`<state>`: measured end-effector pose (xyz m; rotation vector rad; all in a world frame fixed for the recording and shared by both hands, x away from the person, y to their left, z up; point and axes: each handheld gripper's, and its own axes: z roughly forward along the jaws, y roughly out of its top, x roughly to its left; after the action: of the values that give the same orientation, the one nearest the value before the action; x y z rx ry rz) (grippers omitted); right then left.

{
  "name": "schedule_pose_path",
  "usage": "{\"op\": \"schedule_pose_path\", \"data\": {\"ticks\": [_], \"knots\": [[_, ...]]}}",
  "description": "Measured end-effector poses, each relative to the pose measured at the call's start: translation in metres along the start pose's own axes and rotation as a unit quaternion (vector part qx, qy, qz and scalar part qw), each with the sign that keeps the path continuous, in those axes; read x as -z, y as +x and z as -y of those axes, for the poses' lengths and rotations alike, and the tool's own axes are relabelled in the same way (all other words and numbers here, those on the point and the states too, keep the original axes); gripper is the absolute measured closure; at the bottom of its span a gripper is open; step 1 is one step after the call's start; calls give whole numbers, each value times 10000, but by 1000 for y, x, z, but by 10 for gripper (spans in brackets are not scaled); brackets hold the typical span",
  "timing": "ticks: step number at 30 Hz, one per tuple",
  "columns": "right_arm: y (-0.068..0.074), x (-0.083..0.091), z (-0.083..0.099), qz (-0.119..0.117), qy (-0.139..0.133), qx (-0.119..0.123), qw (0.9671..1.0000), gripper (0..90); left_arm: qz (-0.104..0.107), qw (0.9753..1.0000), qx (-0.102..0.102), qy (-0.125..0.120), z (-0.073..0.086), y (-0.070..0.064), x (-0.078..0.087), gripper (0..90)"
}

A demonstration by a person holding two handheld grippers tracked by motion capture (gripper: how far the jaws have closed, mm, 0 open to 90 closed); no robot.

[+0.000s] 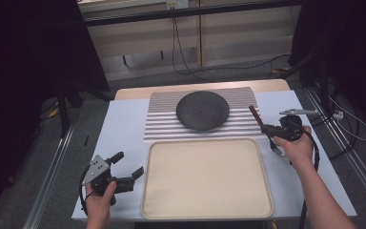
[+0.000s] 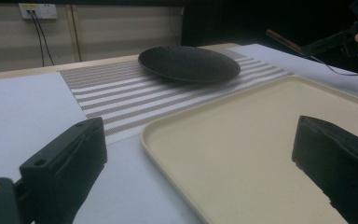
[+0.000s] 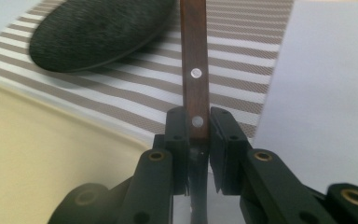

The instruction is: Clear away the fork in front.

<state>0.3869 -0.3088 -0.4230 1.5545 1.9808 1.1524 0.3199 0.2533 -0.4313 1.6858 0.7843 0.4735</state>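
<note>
A fork with a brown wooden handle point(image 1: 254, 113) is clamped in my right gripper point(image 1: 268, 129) at the table's right side. The handle point(image 3: 194, 56) sticks out past the jaws toward the striped placemat point(image 3: 242, 79), while the metal tines point(image 1: 277, 149) hang below the hand. My right gripper point(image 3: 198, 126) is shut on the handle near its lower rivet. My left gripper point(image 1: 129, 163) is open and holds nothing at the front left, just left of the beige tray point(image 1: 205, 176). In the left gripper view its jaws point(image 2: 200, 154) straddle the tray's near corner point(image 2: 242, 140).
A black round plate point(image 1: 202, 110) lies on the striped placemat point(image 1: 162, 125) behind the tray. A white cloth point(image 1: 124, 129) covers the table. Cables run across the floor behind and to the right.
</note>
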Motion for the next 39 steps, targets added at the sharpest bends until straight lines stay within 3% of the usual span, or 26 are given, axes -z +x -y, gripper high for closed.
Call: {"op": "schedule_pose_path", "data": {"ticks": [6,9,17,23,26,33,39], "knots": [[28,14,9,-496,-519,19,9974,789,58,10000,-40,55,-1,-3,-2,33],[47,18,15,-660,-619,196,9957,789,95,9998,-98,124,-2,-7,-2,32],[89,24,31,-1187,-912,302,9883,788,245,9996,-47,121,-11,-16,-4,32],[96,23,34,-1272,-1039,311,9859,788,403,9991,-68,97,-23,-23,-15,31],[99,23,35,-1298,-1076,356,9850,788,404,9990,-68,204,-27,-27,-20,31],[107,26,39,-1352,-1180,461,9827,788,510,9986,53,156,-35,-34,-32,31],[111,28,41,-1411,-1261,427,9810,787,610,9979,-36,221,-41,-43,-42,31]]}}
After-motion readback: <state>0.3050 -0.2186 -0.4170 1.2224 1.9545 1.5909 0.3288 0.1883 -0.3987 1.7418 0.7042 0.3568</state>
